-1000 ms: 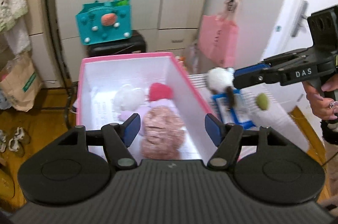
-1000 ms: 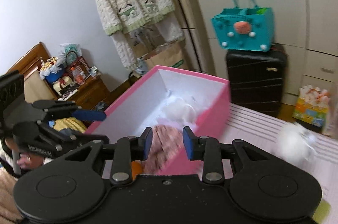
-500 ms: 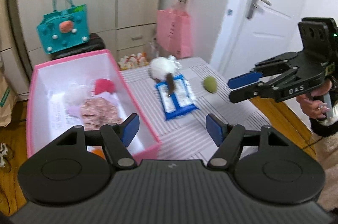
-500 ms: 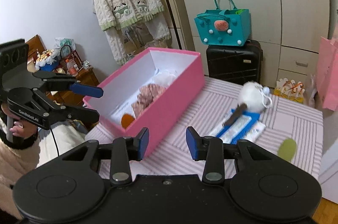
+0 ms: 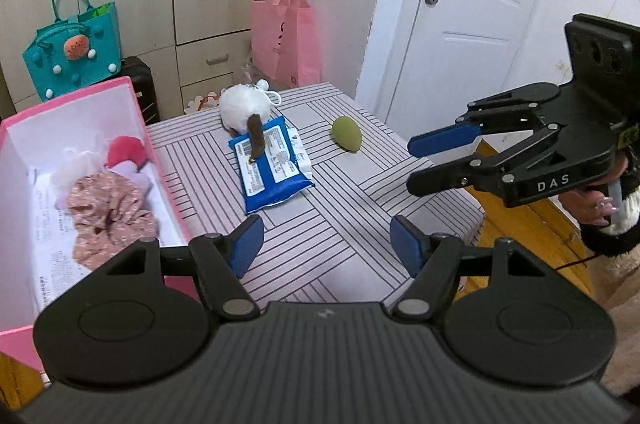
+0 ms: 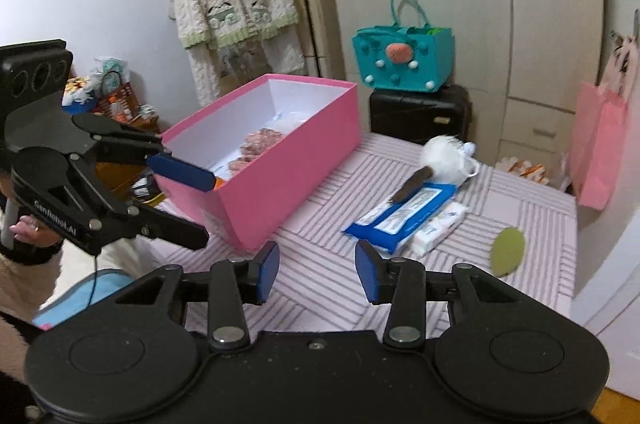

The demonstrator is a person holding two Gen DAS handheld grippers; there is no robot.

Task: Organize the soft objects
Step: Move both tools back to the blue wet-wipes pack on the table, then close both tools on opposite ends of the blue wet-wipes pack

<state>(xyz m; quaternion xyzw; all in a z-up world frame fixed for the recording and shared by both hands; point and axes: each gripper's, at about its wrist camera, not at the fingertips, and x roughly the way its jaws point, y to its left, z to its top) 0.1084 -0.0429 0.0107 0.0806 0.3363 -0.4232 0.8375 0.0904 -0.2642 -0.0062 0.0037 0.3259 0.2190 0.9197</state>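
A pink box [image 5: 136, 111] [image 6: 280, 167] stands on the left of the striped table [image 5: 320, 232]; it holds a pink scrunchie [image 5: 108, 207], a red soft piece [image 5: 126, 151] and white fluff. A white fluffy toy with a brown tail [image 5: 244, 107] [image 6: 440, 155] rests partly on a blue wipes pack [image 5: 272, 163] [image 6: 404, 216]. A green sponge [image 5: 347, 133] [image 6: 507, 251] lies to the right. My left gripper [image 5: 326, 244] [image 6: 192, 203] is open and empty above the table's near edge. My right gripper [image 6: 316, 270] [image 5: 428, 163] is open and empty, right of the table.
A teal bag [image 5: 72, 39] sits on a black suitcase [image 6: 420, 111] behind the table. A pink bag [image 5: 288, 39] hangs by the wardrobe. A white door [image 5: 460, 35] stands at the right. A cardigan [image 6: 232, 3] hangs at the left.
Both grippers have pulled back and up from the pink box. The left view has swung right, so the toy, wipes pack and sponge now show in full.
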